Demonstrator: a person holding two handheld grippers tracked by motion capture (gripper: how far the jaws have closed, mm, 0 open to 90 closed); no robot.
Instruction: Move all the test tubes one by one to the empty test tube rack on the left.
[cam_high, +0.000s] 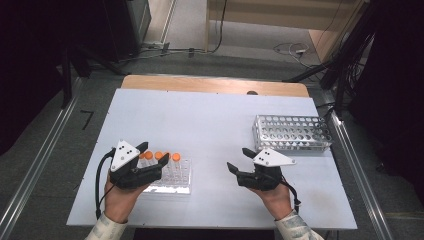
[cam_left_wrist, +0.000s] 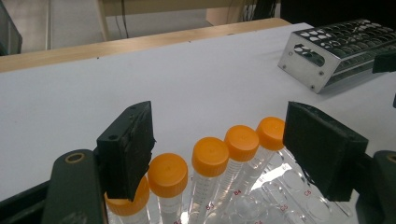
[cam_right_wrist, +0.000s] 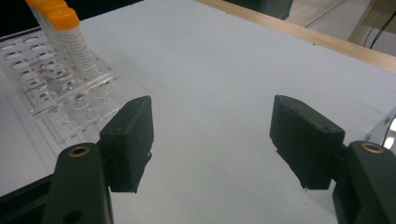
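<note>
A clear plastic rack (cam_high: 176, 185) sits near the table's front left with several orange-capped tubes (cam_high: 160, 156) standing along its far row. My left gripper (cam_high: 152, 159) hovers open over that row; its jaws straddle the orange-capped tubes (cam_left_wrist: 212, 156) without touching them. My right gripper (cam_high: 240, 160) is held open above bare table right of the rack, nothing between its jaws. From the right gripper view (cam_right_wrist: 212, 135) the clear plastic rack (cam_right_wrist: 51, 100) lies at the left with an orange-capped tube (cam_right_wrist: 70, 37) upright in it.
An empty metal tube rack (cam_high: 291, 132) stands at the table's right, also seen as the metal tube rack (cam_left_wrist: 336, 49) far right in the left gripper view. The white tabletop (cam_high: 200, 120) is bordered by a wooden strip (cam_high: 215, 84) at the back.
</note>
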